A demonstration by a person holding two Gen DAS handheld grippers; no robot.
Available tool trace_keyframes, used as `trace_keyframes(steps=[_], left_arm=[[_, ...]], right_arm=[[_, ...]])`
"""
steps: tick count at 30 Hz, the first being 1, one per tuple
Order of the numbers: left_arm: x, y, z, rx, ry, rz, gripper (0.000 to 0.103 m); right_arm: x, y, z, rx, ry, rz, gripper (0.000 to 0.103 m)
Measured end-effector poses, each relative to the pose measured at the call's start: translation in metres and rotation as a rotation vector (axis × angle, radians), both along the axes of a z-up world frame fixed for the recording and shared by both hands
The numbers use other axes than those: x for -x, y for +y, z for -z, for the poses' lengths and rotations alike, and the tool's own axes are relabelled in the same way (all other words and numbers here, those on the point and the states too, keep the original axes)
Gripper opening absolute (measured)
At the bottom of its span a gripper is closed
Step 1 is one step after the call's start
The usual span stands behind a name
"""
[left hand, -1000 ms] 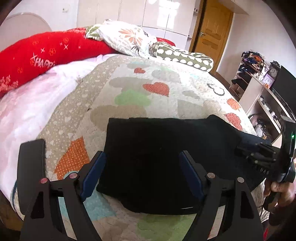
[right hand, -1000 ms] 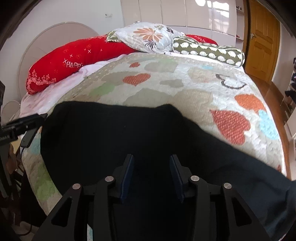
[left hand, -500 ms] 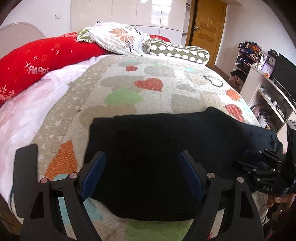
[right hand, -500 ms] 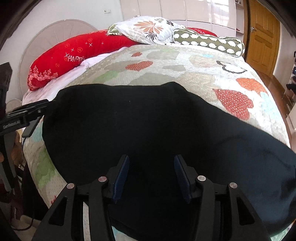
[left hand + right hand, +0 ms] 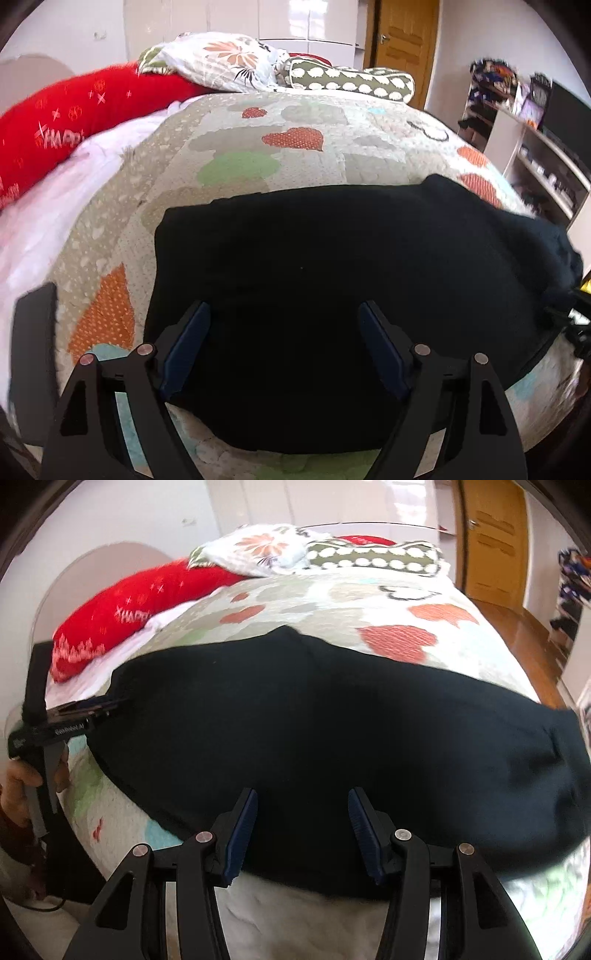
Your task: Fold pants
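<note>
As my right claw has just widened, both claws, left too, hang open and apparently empty over the black pants, ready to grasp.

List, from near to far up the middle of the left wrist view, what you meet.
Left hand-held gripper → black pants → heart-patterned quilt → floral pillow → white wardrobe doors.

A bed with a heart-patterned quilt is carrying black pants, and pillows are lying at its head.
</note>
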State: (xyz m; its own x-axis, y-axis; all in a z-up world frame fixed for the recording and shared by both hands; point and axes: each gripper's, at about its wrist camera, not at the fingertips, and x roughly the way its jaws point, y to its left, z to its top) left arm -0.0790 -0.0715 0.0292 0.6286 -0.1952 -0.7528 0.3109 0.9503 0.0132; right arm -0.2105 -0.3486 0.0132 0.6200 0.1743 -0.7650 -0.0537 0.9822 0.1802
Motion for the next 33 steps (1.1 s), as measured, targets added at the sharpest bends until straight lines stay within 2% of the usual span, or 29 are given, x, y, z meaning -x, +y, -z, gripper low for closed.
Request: trace_keyframes(steps=[2,5,8,11,13,16,19,22,24,25,33], left_arm=[[0.005,-0.007,-0.009,-0.005,-0.016,0.023,0.083],[0.011,-0.018,-0.026,0.059,-0.012,0.078,0.083],[0.014,-0.042,-0.037,0.099,-0.005,0.153,0.083],[0.014,-0.071,-0.041,0.107,0.019,0.231,0.083],[0.015,-0.097,-0.041,0.111,0.042,0.292,0.083],[0.017,-0.135,-0.039,0.105,0.057,0.371,0.083],[0.018,-0.167,-0.037,0.086,0.064,0.421,0.083],[0.016,-0.193,-0.035,0.089,0.086,0.453,0.083],[0.015,-0.21,-0.034,0.085,0.092,0.469,0.083],[0.015,-0.215,-0.034,0.084,0.092,0.475,0.083],[0.013,-0.258,-0.024,0.071,0.112,0.522,0.083]], right_arm=[[0.01,-0.017,-0.005,0.001,0.003,0.047,0.053],[0.026,-0.051,-0.011,0.003,0.0,0.149,0.055],[0.044,-0.091,-0.018,-0.088,-0.033,0.245,0.055],[0.051,-0.113,-0.023,-0.066,-0.049,0.323,0.056],[0.049,-0.122,-0.023,-0.064,-0.053,0.33,0.056],[0.041,-0.127,-0.018,-0.063,-0.011,0.353,0.056],[0.042,-0.124,-0.02,-0.07,-0.031,0.352,0.058],[0.05,-0.128,-0.02,-0.093,-0.028,0.368,0.059],[0.058,-0.134,-0.02,-0.089,-0.025,0.391,0.068],[0.06,-0.137,-0.018,-0.097,-0.026,0.4,0.069],[0.063,-0.144,-0.006,-0.152,-0.026,0.41,0.071]])
